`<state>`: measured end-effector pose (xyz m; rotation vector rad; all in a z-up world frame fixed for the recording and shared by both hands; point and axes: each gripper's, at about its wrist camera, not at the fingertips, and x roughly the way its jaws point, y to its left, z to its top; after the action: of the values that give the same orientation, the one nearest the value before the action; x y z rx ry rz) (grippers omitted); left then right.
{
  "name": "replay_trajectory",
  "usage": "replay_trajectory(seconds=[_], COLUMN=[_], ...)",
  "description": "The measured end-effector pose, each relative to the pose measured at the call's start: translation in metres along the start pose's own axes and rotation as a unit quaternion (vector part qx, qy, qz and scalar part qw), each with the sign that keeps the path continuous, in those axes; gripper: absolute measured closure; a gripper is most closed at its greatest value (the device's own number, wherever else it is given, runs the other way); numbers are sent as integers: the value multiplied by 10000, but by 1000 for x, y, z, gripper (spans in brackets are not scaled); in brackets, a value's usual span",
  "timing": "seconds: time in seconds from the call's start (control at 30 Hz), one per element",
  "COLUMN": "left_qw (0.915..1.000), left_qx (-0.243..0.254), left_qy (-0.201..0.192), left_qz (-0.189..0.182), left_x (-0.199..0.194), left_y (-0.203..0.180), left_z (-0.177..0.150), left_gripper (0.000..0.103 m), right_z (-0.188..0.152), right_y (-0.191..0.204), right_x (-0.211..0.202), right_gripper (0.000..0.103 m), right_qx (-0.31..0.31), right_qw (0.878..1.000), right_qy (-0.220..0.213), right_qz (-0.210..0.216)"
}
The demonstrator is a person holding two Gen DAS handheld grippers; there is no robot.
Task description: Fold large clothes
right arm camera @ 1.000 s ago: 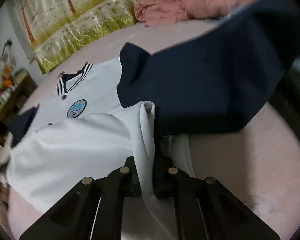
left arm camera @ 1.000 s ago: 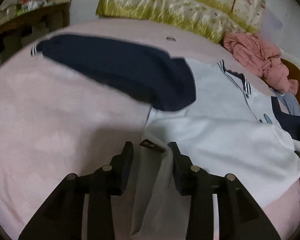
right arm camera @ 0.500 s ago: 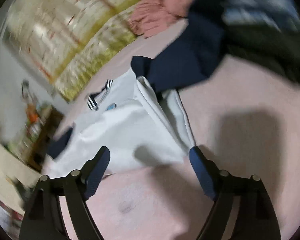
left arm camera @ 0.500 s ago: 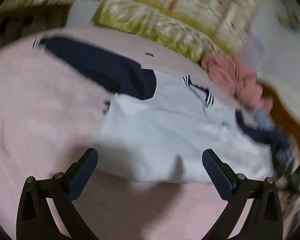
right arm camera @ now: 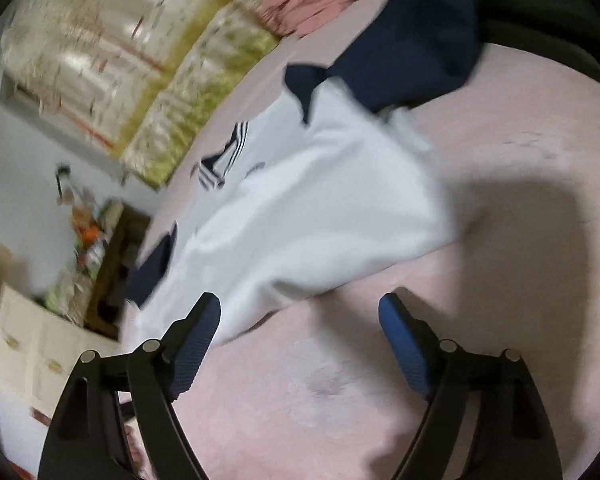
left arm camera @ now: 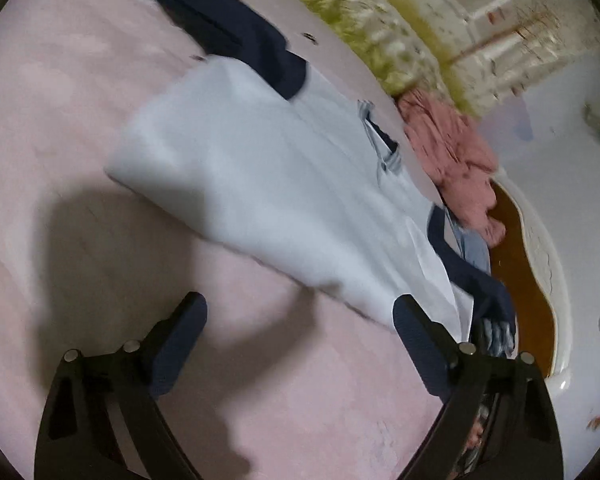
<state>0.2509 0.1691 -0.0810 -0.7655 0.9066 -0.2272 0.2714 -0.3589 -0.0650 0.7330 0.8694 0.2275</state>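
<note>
While both grippers hang with their jaws spread wide and nothing between them, the white jacket with navy sleeves [left arm camera: 268,184] lies on the pink bedspread [left arm camera: 52,112], its body apparently doubled up at the hem edge, both sleeves flung outward. The left gripper [left arm camera: 300,344] sits above bare bedspread just short of the jacket's near edge; the right gripper [right arm camera: 300,336] hovers at the same edge, its left finger over white cloth. The main risk, as I judge it, is the far navy sleeve [right arm camera: 412,52], which trails toward a dark heap at the bed's side: a careless pinch could drag that along. The pink garment [left arm camera: 452,160] crumpled near the collar could also be caught. Both views are blurred, so a hasty grab may gather only one layer and undo the fold.
</note>
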Motion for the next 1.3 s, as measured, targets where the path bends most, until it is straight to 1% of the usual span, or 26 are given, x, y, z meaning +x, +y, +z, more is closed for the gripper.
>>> replay_trajectory(seconds=[0.07,0.17,0.2,0.27,0.37,0.4,0.43,0.47,0.53,0.57,0.6,0.63,0.67,0.7,0.73,0.77,0.83,0.87,0.93,0.97,1.03,1.13,1.17,1.2,1.23,1.3], left_qw=[9993,9955,9951,9970,9974,9962,9951,9940,9903,9888,9873,9842,9805,9819,9803,9751,9678,9688,9722,9713,9686,9681,9639,9568,9532,9513], left_qx=[283,696,714,470,-145,-175,-55,173,404,441,456,483,582,784,953,1138,1398,1380,1253,1316,1544,1738,1937,2174,2249,2314], left_qy=[-72,-43,-46,-151,-625,-777,-869,-840,-796,-851,-927,-991,-1033,-962,-990,-1121,-1323,-1364,-1341,-1345,-1301,-1062,-988,-956,-940,-893], left_qz=[220,643,680,589,327,353,466,685,1060,1142,1208,1383,1569,1429,1418,1538,1622,1540,1452,1454,1449,1463,1536,1679,1786,1829], left_x=[10,32,39,41,42,44,50,56,65,64,65,67,65,64,61,55,39,29,11,1,-16,-26,-24,-21,-19,-23], left_y=[-11,-25,-27,-17,-2,-1,-4,-10,-19,-20,-20,-20,-23,-27,-32,-38,-48,-50,-50,-51,-49,-41,-39,-39,-40,-41], left_z=[-4,5,11,20,33,37,40,42,44,43,43,44,42,39,35,29,19,14,0,-11,-32,-55,-60,-65,-66,-69], left_gripper=[0,0,0,0,0,0,0,0,0,1,1,22,48,60,74,83,88,88,88,88,88,86,81,76,66,49], right_z=[-9,-16,-16,-7,11,16,21,24,21,19,18,16,17,17,17,15,8,1,-19,-29,-50,-75,-85,-89,-95,-100], right_y=[19,37,38,35,19,17,17,19,27,32,32,30,26,22,20,24,39,51,69,74,75,61,54,50,44,39], right_x=[20,36,37,41,49,52,57,63,69,71,69,65,63,60,58,55,46,38,19,9,-18,-46,-50,-50,-49,-51], right_gripper=[19,19,16,10,9,8,6,3,3,10,23,49,60,74,76,79,81,81,81,82,82,81,79,74,72,64], right_qx=[-474,-751,-757,-552,-146,-84,-94,-187,-472,-602,-599,-540,-432,-366,-307,-427,-834,-1166,-1633,-1770,-1902,-1919,-1939,-1944,-1956,-1934], right_qw=[9971,9879,9869,9917,9961,9960,9958,9951,9917,9886,9863,9842,9882,9903,9916,9898,9819,9723,9548,9494,9468,9524,9540,9544,9531,9540], right_qy=[-121,-367,-353,-339,-403,-455,-465,-466,-494,-539,-631,-788,-782,-776,-767,-799,-948,-1072,-1302,-1394,-1430,-1227,-1062,-1002,-950,-940], right_qz=[-583,-1308,-1382,-1106,-777,-763,-783,-847,-1090,-1273,-1401,-1489,-1248,-1090,-999,-1103,-1410,-1720,-2117,-2189,-2169,-2027,-2023,-2031,-2103,-2089])
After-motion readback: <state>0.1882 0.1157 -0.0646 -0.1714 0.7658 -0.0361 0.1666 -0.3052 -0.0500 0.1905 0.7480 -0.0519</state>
